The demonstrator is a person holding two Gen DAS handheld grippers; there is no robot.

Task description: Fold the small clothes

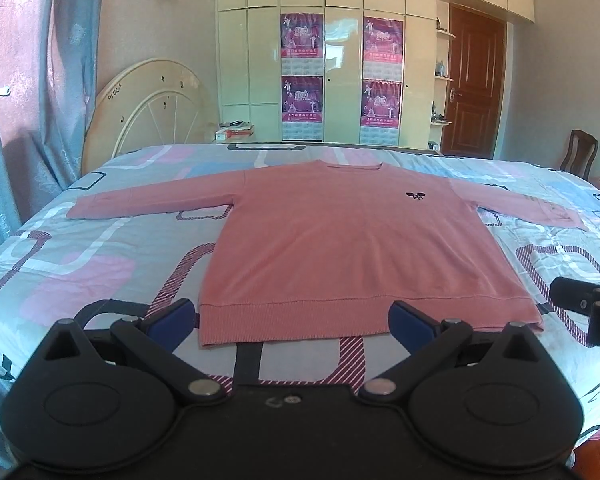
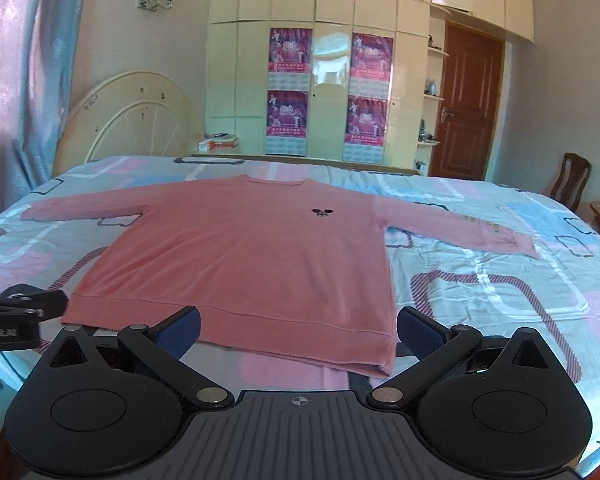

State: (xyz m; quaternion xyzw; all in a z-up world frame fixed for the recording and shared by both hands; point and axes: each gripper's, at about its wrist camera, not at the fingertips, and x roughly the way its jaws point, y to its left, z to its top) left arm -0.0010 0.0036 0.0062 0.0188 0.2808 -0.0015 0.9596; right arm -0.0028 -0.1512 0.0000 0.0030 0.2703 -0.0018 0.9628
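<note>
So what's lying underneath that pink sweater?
The pink sweater lies flat on a bed sheet patterned with pink, blue and striped rounded rectangles, which shows all around it. Whatever pattern or item sits directly beneath the sweater's body is covered and cannot be seen.

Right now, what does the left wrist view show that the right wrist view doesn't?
Only the left wrist view shows the left gripper head-on, fingers open over the near left part of the hem, with the right gripper's side at its right edge. Only the right wrist view shows the right gripper head-on, fingers open over the hem's right part, with the left gripper's side at its left edge. Both show the pink sweater lying flat on the bed, sleeves spread, unfolded, and the wardrobe behind.
</note>
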